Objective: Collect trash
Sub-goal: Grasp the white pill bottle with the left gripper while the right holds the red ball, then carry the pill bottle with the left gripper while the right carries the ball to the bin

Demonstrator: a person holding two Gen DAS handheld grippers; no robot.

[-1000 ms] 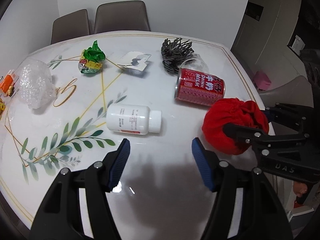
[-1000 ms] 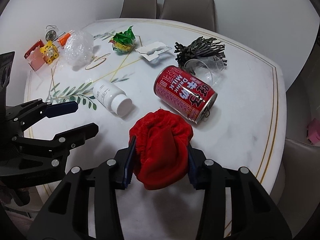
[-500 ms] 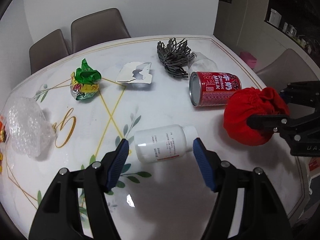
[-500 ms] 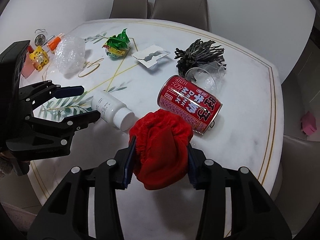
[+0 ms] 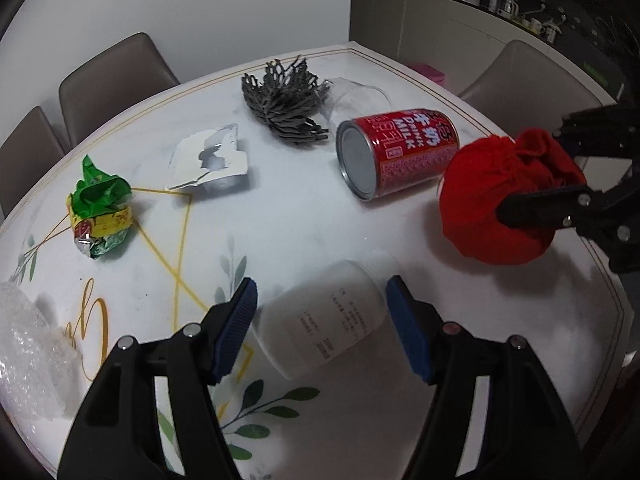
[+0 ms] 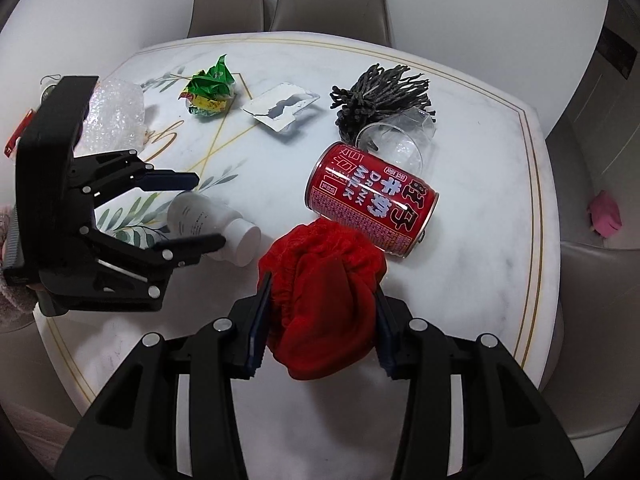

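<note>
My left gripper (image 5: 320,300) is open with its blue pads on either side of a white plastic bottle (image 5: 324,320) that lies on the marble table (image 5: 280,208); the same gripper (image 6: 200,210) and bottle (image 6: 212,222) show in the right wrist view. My right gripper (image 6: 320,324) is shut on a red cloth bundle (image 6: 324,304), held above the table beside a red milk can (image 6: 372,200) lying on its side. The bundle (image 5: 500,200) and can (image 5: 396,152) also show in the left wrist view.
On the table lie a green crumpled wrapper (image 5: 100,208), a torn white package (image 5: 208,160), a dark twig-like bundle (image 5: 288,104), a clear cup (image 6: 396,140) and bubble wrap (image 5: 24,352). Chairs (image 6: 328,4) stand at the far side and another (image 5: 528,80) at the right.
My left gripper moved forward and lower so the white bottle now lies between its open fingers. The right gripper still holds the red bundle, almost unmoved.
</note>
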